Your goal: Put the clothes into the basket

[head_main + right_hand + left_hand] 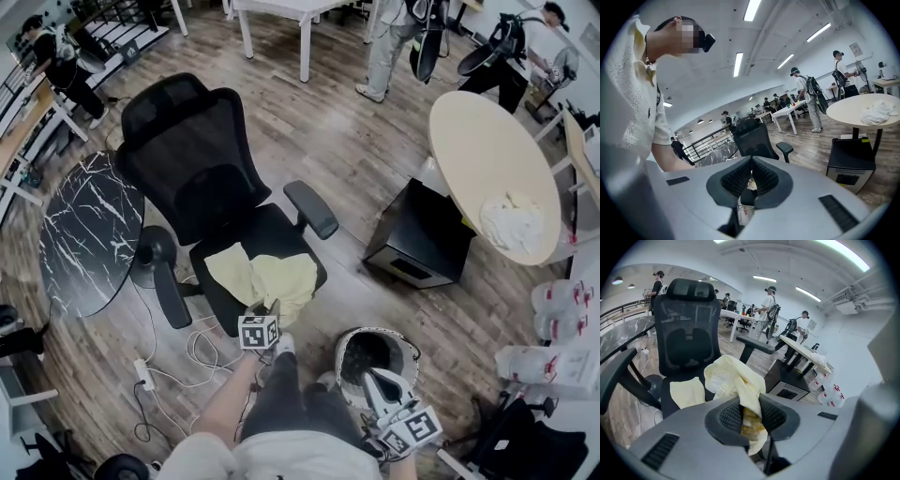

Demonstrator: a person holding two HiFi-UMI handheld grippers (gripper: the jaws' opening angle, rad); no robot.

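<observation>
A pale yellow garment (267, 277) lies on the seat of a black office chair (202, 164). My left gripper (272, 309) is at the seat's front edge, shut on a fold of that garment (740, 390). The cloth rises bunched from between the pads, and a flatter part (686, 392) rests on the seat. A round basket (409, 351) with a dark inside stands on the floor right of my legs. My right gripper (369, 377) hovers over its near rim. In the right gripper view its jaws (751, 164) meet at the tips with nothing between them.
A black cabinet (422, 246) stands right of the chair under a round beige table (487, 159) bearing a white cloth (513, 223). A black marble table (84, 234) is left of the chair. Cables and a power strip (145, 375) lie on the floor. People stand at the back.
</observation>
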